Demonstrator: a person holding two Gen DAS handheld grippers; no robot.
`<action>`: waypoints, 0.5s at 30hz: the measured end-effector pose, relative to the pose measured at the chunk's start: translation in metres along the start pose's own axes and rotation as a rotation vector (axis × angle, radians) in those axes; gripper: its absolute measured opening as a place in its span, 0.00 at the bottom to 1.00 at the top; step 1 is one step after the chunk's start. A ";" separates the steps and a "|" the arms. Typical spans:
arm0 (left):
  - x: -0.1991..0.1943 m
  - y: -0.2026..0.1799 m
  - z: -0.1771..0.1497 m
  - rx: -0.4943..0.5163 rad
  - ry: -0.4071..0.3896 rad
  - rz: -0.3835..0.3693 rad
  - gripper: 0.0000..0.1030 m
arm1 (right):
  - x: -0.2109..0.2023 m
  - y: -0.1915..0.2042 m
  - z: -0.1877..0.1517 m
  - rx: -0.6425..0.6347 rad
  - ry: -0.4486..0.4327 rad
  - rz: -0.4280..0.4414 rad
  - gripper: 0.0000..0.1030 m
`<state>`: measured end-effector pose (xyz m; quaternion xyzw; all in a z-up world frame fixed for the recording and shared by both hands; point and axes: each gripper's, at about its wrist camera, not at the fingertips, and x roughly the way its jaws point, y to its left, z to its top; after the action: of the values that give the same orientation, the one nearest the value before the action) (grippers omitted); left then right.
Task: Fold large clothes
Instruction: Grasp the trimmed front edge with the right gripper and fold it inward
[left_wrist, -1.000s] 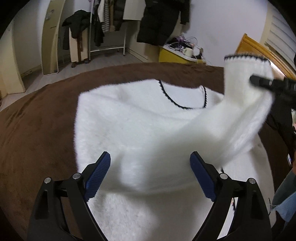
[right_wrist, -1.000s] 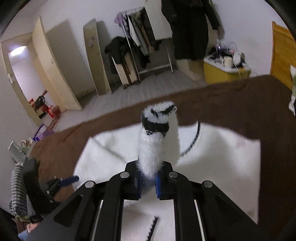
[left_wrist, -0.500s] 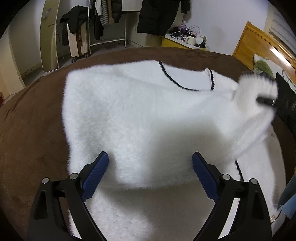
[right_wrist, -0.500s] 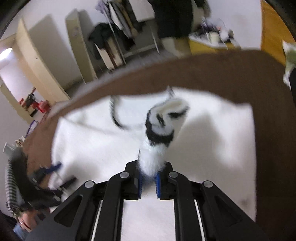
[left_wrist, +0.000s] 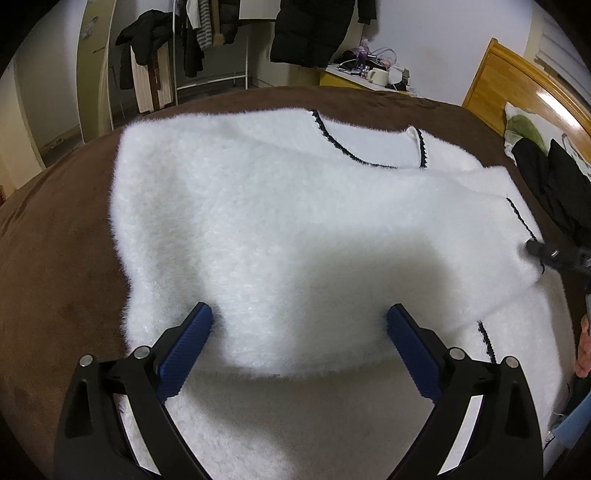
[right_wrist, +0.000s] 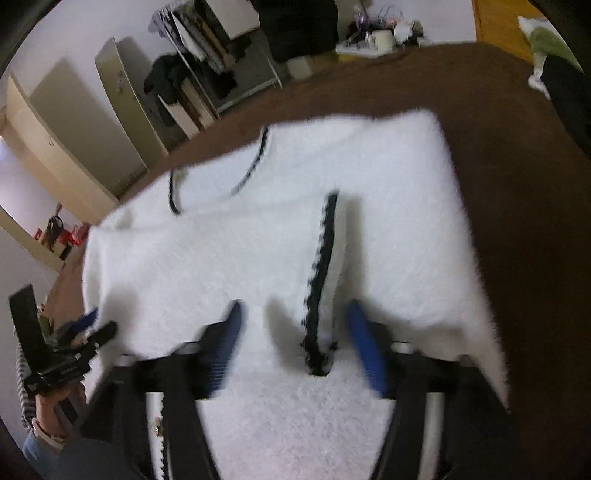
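Note:
A fluffy white sweater (left_wrist: 280, 206) with black trim lies flat on a brown bed cover (left_wrist: 55, 266). Its sleeve is folded across the body, and the black-edged cuff (right_wrist: 319, 269) lies between my right gripper's open fingers. My right gripper (right_wrist: 293, 325) is open just above the cuff; it also shows at the right edge of the left wrist view (left_wrist: 554, 254). My left gripper (left_wrist: 299, 325) is open and empty, low over the sleeve's folded edge. It shows in the right wrist view at the far left (right_wrist: 92, 328).
A wooden headboard (left_wrist: 517, 77) with a pillow and dark clothes (left_wrist: 554, 184) is at the right. A yellow cabinet (left_wrist: 354, 79) with clutter, a clothes rack (left_wrist: 210, 48) and a hanging black coat stand beyond the bed.
My right gripper brought the sleeve cuff down onto the sweater's body and opened, letting it go. The sleeve now lies flat across the sweater. My left gripper stayed open.

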<state>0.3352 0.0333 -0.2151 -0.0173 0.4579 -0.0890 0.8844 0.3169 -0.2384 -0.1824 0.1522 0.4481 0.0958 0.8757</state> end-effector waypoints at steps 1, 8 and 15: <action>-0.001 0.000 0.001 0.000 0.003 -0.001 0.90 | -0.002 -0.003 0.002 -0.004 -0.009 -0.005 0.68; -0.012 0.003 0.000 -0.038 -0.032 -0.016 0.90 | 0.035 -0.022 0.030 0.016 0.055 0.020 0.20; -0.019 0.013 0.013 -0.068 -0.081 -0.006 0.90 | 0.026 0.003 0.041 -0.110 -0.012 -0.052 0.16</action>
<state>0.3367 0.0486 -0.1939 -0.0525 0.4246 -0.0751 0.9007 0.3651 -0.2356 -0.1780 0.0928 0.4405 0.0966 0.8877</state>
